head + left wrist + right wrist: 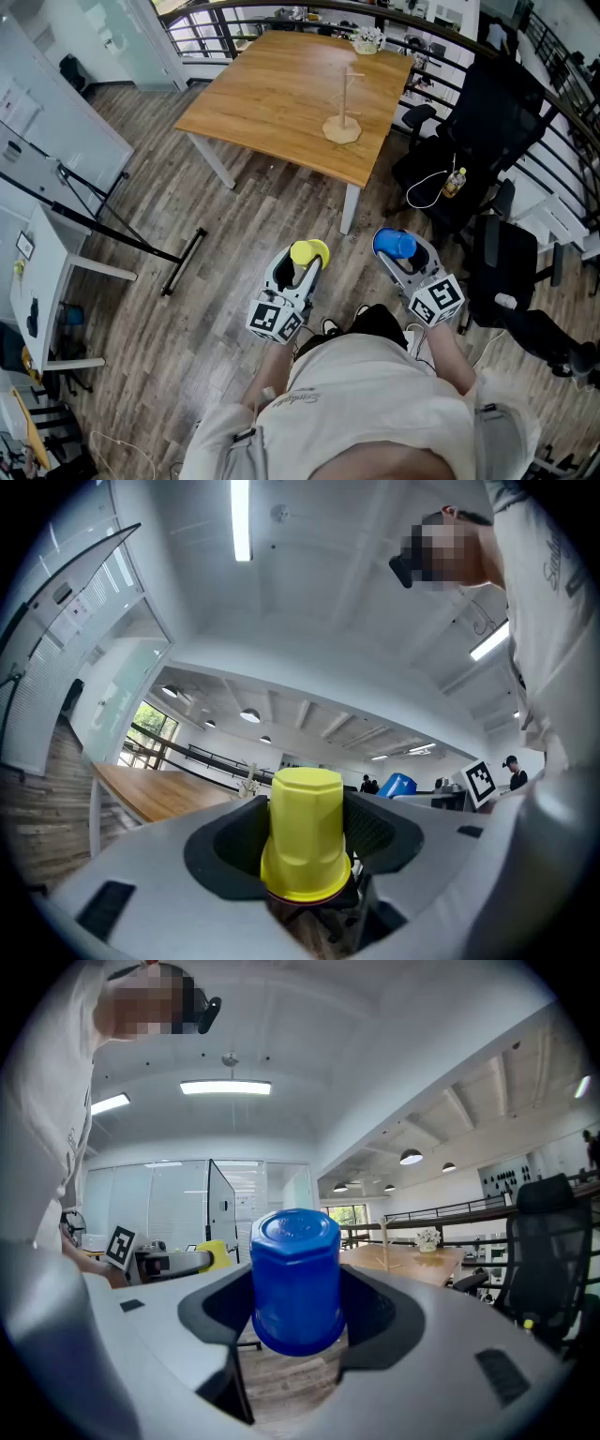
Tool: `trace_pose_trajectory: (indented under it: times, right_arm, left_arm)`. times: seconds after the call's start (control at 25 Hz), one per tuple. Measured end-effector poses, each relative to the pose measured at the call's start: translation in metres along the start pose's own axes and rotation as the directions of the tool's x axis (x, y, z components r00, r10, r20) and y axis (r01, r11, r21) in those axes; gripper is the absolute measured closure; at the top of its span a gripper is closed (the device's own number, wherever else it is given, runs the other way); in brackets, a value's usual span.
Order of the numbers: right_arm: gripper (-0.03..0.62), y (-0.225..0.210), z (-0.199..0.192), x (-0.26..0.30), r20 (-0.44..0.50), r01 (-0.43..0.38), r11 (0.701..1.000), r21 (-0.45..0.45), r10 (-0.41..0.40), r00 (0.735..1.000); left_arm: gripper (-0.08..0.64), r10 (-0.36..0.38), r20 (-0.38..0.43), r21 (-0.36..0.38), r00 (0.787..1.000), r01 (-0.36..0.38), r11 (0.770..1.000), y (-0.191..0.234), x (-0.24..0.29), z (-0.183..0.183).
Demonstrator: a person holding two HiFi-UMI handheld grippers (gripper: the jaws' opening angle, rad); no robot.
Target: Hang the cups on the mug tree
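Two cups, one to each tool. The yellow faceted plastic cup point(310, 251) sits between the jaws of the left tool point(302, 266). The dark pads press on its two sides, and its closed octagonal end points forward, away from the person. The blue faceted plastic cup point(395, 244) is gripped in the same way by the right tool point(405, 255), again closed end forward. Both tools stand wide, each clamped on the body of its cup; neither cup shows a handle in any view. The tools are held side by side, a little apart, above the grey plank floor point(216, 234), just in front of the person in a white shirt point(375, 412). Each tool bears one cube with square black-and-white markers at its rear.

One pale wooden mug tree point(345, 108) stands upright on its flat base on the light wooden surface point(272, 103), near that surface's right edge and well apart from both cups. None of its pegs carries a cup. One small pot of white flowers point(367, 40) stands at the far edge of the same surface, beyond the tree.

Two black office chairs point(483, 122) stand to the right of the surface; one yellowish bottle point(455, 181) lies on the nearer seat.
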State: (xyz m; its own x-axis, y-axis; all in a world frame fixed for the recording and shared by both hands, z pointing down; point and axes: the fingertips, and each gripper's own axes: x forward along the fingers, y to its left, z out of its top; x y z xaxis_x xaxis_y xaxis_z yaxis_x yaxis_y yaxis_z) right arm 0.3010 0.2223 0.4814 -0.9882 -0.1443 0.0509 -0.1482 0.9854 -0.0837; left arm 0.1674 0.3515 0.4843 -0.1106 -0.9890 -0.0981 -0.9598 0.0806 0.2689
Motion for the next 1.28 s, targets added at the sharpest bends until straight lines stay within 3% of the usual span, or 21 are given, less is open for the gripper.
trace_pose_trajectory:
  times: [0.52,0.88,1.16,1.28]
  right_arm:
    - [0.319,-0.005,-0.003,-0.001,-0.014,0.051,0.999,0.015,-0.051,0.999]
    - [0.318,-0.018,-0.025,0.022,-0.065,0.034,0.999,0.018,-0.033,0.997]
    - [0.319,-0.059,-0.023,0.081,-0.052,0.013,0.998,0.054,-0.010,0.999]
    - [0.321,-0.070,-0.009,0.112,-0.016,-0.018,1.000,-0.008,0.018,1.000]
  left_arm:
    - [0.308,-0.037,-0.028,-0.032,0.999,0.036,0.999,0.002,0.015,-0.012]
    - [0.308,-0.024,-0.079,-0.077,0.997,0.018,0.997,0.026,0.037,-0.035]
    - [0.308,0.004,-0.099,-0.053,0.995,-0.009,0.999,0.063,0.077,-0.016]
    - [0.308,0.012,-0.127,-0.034,0.992,-0.017,0.999,0.081,0.095,-0.014]
